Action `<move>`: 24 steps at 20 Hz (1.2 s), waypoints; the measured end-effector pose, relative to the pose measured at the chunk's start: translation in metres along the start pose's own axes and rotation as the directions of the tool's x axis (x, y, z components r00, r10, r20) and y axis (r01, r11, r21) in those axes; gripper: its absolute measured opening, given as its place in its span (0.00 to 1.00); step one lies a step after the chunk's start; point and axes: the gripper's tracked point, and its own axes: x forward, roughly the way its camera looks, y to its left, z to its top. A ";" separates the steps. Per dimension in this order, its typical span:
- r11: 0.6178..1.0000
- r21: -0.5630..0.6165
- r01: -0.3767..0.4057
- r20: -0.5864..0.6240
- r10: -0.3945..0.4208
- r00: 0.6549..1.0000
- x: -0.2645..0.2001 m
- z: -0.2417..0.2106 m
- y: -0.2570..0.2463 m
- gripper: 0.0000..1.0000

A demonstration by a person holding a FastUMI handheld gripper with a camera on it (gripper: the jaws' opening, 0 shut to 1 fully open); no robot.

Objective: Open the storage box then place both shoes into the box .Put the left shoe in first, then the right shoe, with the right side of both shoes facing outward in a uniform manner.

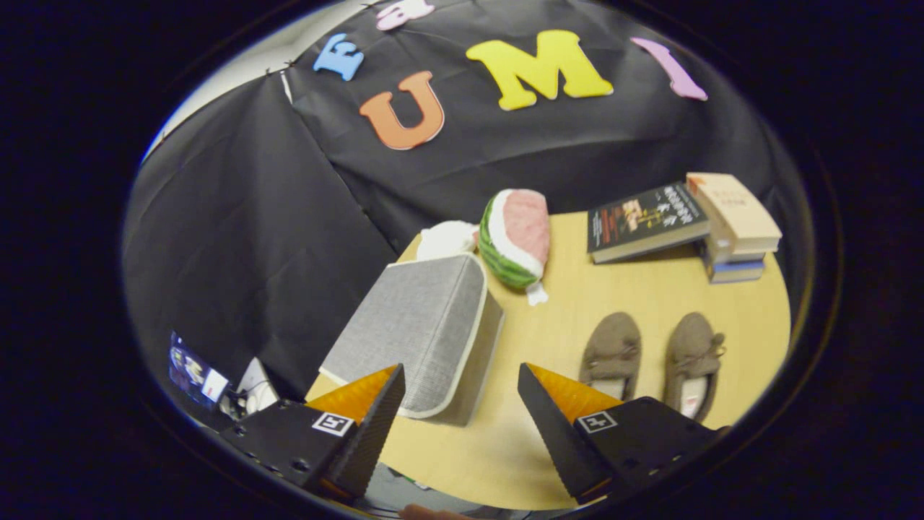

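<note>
Hand-held gripper: held spread wide, nothing grasped.
Storage box: closed, on table, ahead of the fingers.
Shoes: placed side by side, right of box.

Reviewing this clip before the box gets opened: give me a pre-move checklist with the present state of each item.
1. Gripper open, holding nothing: ok.
2. Grey fabric storage box just ahead of the fingers: ok.
3. Box lid still closed, so opening comes first: ok.
4. Both brown shoes side by side on the wooden table, apart from the box: ok.
5. Watermelon plush behind the box, touching it or not: cannot tell.
6. Which shoe is the left one: cannot tell.
</note>
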 end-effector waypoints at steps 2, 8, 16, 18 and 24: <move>0.991 0.122 -0.060 -0.086 0.071 0.994 0.029 -0.013 0.002 0.96; 0.920 0.333 -0.205 -0.144 0.265 0.954 0.065 -0.024 0.004 0.95; 0.785 0.552 -0.281 -0.163 0.432 0.887 0.078 -0.033 0.017 0.91; 0.782 0.553 -0.286 -0.161 0.437 0.885 0.075 -0.032 0.018 0.75; 0.790 0.507 -0.346 -0.121 0.462 0.878 0.053 -0.009 0.035 0.53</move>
